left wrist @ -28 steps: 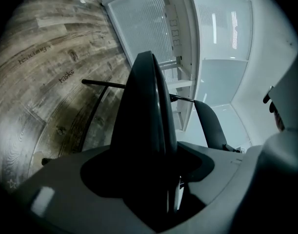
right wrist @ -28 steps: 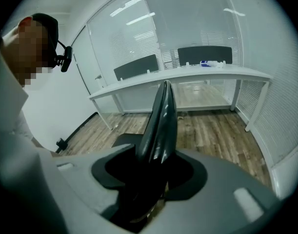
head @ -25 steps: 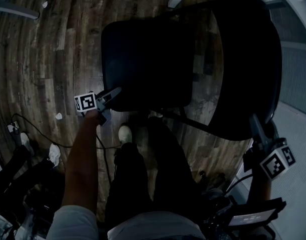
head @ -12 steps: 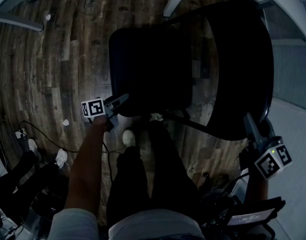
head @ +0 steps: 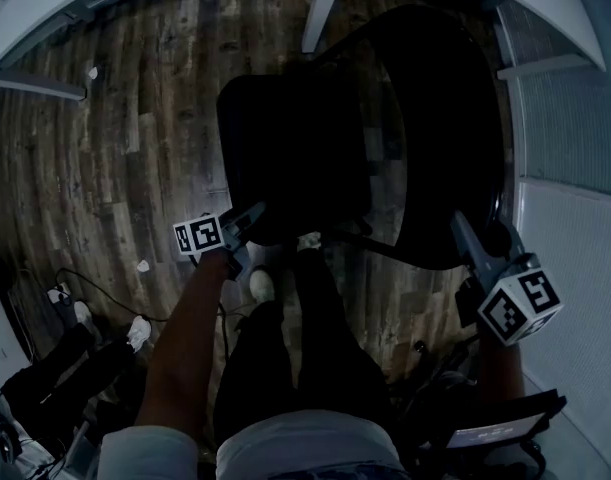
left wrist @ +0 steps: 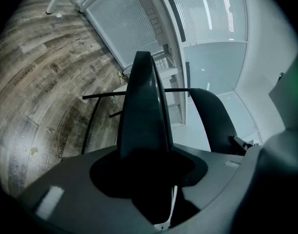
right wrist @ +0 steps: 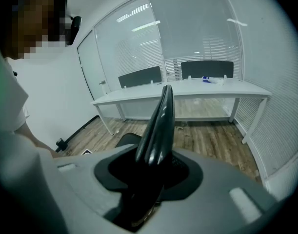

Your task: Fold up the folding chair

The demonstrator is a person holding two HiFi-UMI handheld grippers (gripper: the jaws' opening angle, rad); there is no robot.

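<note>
Now | folding chair [head: 460,83] at our twelve o'clock, not yet flat | left gripper [head: 251,215] just closed onto seat [head: 295,148] edge at seven o'clock; right gripper [head: 465,233] likewise onto backrest [head: 445,168] rim at five | risk, we judge: smooth edges slipping, seat dropping towards our shoe [head: 260,286].

Chair frame [head: 390,252] mostly hidden beneath seat [head: 285,148]

The folding chair [head: 315,118] stands on the floor [head: 105,168] mid-frame, its seat [head: 275,168] at 9 o'clock of its backrest [head: 455,138]. The person's legs [head: 305,358] lie at 6 o'clock of the seat. Another shoe [head: 137,332] rests at 8 o'clock, and a tabletop's leg [head: 320,8] stands at 12 o'clock.
</note>
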